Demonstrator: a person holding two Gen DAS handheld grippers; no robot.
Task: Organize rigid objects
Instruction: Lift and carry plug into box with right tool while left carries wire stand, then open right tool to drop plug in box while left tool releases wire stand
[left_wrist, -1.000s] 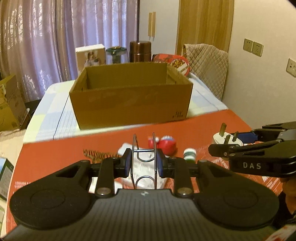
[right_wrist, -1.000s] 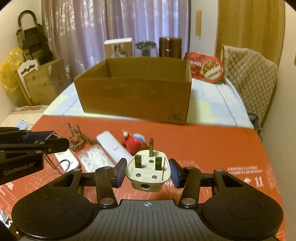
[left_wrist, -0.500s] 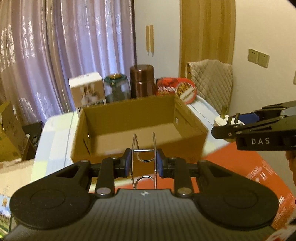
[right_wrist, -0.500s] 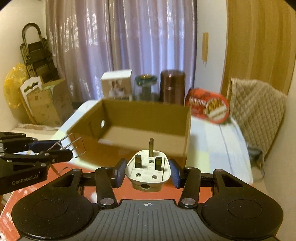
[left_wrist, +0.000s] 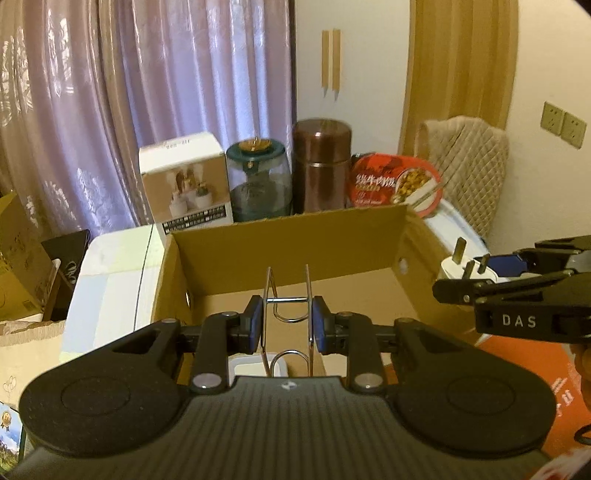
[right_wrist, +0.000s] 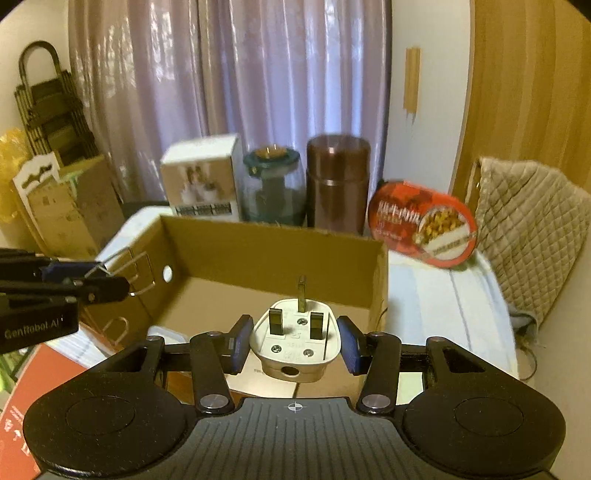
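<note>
Left gripper (left_wrist: 287, 324) clamps a wire rack (left_wrist: 288, 295) above the cardboard box (left_wrist: 288, 240); right gripper (right_wrist: 294, 341), beside it, pinches a white plug (right_wrist: 294, 343).

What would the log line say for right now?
left gripper: holds wire rack | right gripper: holds plug | both above cardboard box

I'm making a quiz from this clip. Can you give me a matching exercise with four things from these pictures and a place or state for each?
Things:
1. wire rack
2. white plug
3. cardboard box
4. brown flask

Places or states:
A. standing behind the box, by the curtain
B. open on top, below both grippers
C. clamped in the left gripper
D. clamped in the right gripper, prongs up

Pairs: 1-C, 2-D, 3-B, 4-A
</note>
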